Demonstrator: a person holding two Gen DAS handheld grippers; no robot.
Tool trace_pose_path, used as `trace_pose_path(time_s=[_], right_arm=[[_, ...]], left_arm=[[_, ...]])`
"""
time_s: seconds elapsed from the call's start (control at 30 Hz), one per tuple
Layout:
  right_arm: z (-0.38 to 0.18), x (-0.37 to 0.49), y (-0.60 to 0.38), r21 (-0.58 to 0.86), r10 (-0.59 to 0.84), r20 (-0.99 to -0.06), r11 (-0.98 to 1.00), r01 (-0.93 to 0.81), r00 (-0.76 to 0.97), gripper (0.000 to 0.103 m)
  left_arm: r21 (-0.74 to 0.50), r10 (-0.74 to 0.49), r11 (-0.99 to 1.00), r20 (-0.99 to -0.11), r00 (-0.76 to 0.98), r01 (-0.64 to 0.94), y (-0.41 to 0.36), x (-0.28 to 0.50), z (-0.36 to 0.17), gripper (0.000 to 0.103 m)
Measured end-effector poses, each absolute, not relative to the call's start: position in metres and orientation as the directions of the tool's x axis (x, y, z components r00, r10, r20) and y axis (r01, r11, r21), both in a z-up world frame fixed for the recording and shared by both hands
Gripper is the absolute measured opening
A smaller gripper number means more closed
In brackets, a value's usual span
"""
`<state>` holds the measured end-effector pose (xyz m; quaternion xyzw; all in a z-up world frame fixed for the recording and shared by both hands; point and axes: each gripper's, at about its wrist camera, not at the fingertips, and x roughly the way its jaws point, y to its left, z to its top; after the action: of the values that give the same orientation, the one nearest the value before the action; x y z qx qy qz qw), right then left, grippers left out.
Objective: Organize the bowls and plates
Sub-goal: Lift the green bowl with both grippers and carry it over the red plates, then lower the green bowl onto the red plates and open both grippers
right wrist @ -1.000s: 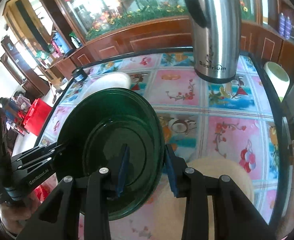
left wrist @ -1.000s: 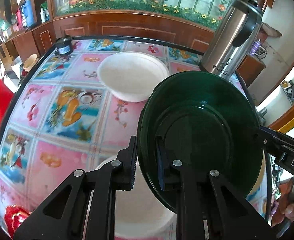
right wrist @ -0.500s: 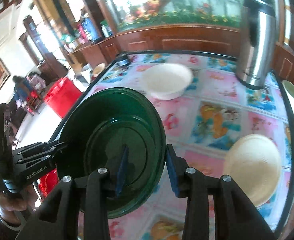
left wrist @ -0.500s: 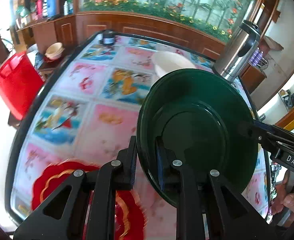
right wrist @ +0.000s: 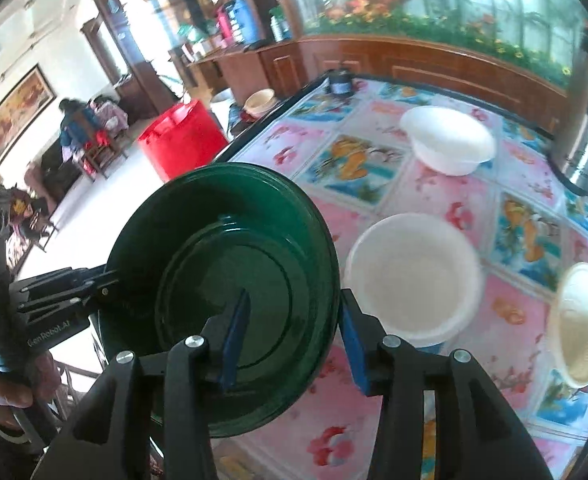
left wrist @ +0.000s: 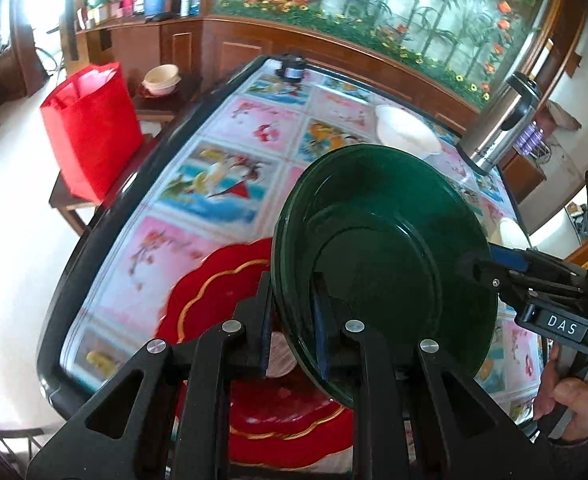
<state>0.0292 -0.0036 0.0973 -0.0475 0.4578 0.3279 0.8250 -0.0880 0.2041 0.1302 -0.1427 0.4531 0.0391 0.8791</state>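
Our left claw [left wrist: 292,330] pinches the green plate [left wrist: 385,264] at frame centre, above the red plate [left wrist: 222,300]. Our right claw [right wrist: 294,338] is opening around its rim. We should lower gently, level.

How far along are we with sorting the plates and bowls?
Nothing looks finished yet. In hand: the green plate, clamped by the left gripper above the red plate; the right gripper is opening off its rim. Left: three white bowls sit apart on the table.

Floral-tiled table [right wrist: 445,196], two white bowls [right wrist: 447,140] [right wrist: 411,276], cream plate [right wrist: 583,328], red plate [left wrist: 214,300], steel flask [left wrist: 501,128]
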Motion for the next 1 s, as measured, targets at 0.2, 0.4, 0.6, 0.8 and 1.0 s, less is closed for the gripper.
trace_pose_path(time_s=[0.2,0.4,0.6,0.8,1.0], right_arm=[[0.085,0.012,0.018,0.221,0.499,-0.801,0.76,-0.611,0.33,0.047],[0.066,0.0,0.038,0.221,0.485,-0.826,0.748,-0.626,0.288,0.048],[0.056,-0.006,0.045,0.22,0.477,-0.839,0.738,-0.638,0.262,0.05],[0.057,-0.012,0.052,0.209,0.474,-0.84,0.732,-0.649,0.264,0.054],[0.057,-0.013,0.058,0.207,0.474,-0.84,0.729,-0.653,0.263,0.055]], left_arm=[[-0.215,-0.044,0.949,-0.816,0.577,-0.232,0.221,-0.106,0.113,0.017],[-0.203,-0.018,0.945,-0.816,0.577,-0.258,0.231,-0.122,0.1,0.017],[-0.196,-0.008,0.942,-0.824,0.567,-0.272,0.238,-0.129,0.088,0.017],[-0.212,-0.022,0.935,-0.835,0.55,-0.284,0.245,-0.13,0.079,0.017],[-0.211,-0.015,0.933,-0.832,0.555,-0.292,0.25,-0.131,0.082,0.017]])
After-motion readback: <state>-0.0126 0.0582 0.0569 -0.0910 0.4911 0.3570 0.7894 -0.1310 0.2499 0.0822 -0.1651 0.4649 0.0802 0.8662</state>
